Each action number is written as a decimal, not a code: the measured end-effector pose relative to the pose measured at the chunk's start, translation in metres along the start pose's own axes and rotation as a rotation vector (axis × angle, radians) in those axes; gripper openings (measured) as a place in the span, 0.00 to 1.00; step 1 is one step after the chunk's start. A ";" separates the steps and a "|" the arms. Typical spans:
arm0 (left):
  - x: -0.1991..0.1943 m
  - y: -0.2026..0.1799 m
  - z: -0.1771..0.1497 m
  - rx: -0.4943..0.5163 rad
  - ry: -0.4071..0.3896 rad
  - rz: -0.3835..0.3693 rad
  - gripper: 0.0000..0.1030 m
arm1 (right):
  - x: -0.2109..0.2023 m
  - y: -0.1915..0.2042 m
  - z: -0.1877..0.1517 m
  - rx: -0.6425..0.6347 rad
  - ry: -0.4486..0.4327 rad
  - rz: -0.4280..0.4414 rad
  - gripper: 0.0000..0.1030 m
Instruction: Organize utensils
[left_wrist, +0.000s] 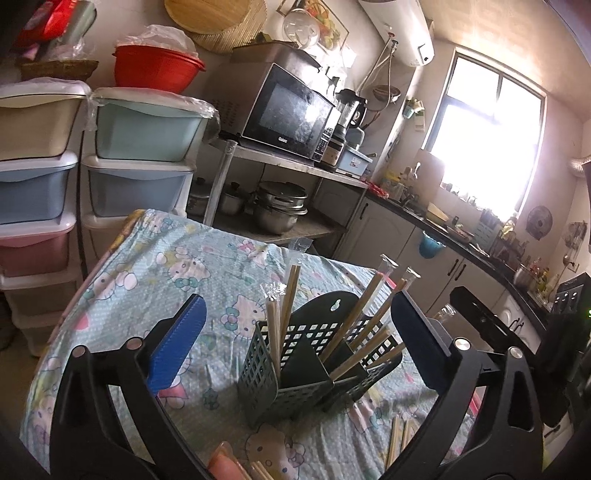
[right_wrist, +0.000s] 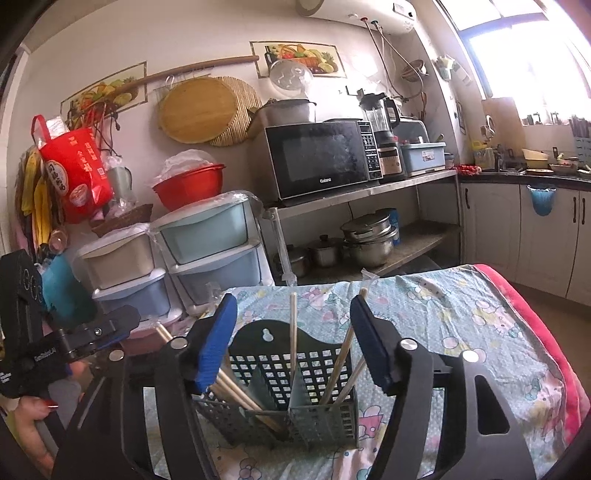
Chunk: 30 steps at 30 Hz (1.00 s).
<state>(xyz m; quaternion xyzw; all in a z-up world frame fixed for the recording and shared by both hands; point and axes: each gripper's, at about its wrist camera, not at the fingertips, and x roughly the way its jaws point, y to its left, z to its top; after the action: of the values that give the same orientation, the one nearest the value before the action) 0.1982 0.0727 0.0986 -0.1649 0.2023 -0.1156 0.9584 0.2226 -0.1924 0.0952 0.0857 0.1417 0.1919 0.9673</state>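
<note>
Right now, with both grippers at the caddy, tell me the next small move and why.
Probably draw the left gripper back and down toward the loose wrapped chopsticks lying on the tablecloth. Both it and the right gripper stand open and empty, the utensil caddy already holds several pairs, and those few remain outside it.

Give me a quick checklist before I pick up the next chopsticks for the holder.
1. Left gripper empty, jaws wide: ok.
2. Right gripper empty, jaws apart: ok.
3. Holder upright on the tablecloth: ok.
4. Wrapped chopsticks already inside stand or lean within the compartments: ok.
5. Loose chopsticks left on the cloth near the holder: not ok, more to sort.
6. Room left in every compartment: cannot tell.
</note>
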 end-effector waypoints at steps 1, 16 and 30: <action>-0.002 0.000 -0.001 -0.003 -0.001 0.001 0.90 | -0.003 0.001 0.000 -0.002 -0.003 0.001 0.63; -0.023 0.004 -0.015 -0.021 0.009 0.016 0.90 | -0.030 0.011 -0.008 -0.027 0.001 0.009 0.69; -0.037 -0.005 -0.030 -0.015 0.022 0.000 0.90 | -0.053 0.002 -0.015 -0.019 0.017 -0.028 0.69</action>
<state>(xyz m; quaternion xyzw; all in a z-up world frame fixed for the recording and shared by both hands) 0.1518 0.0702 0.0877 -0.1709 0.2136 -0.1159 0.9549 0.1704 -0.2101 0.0943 0.0730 0.1493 0.1806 0.9694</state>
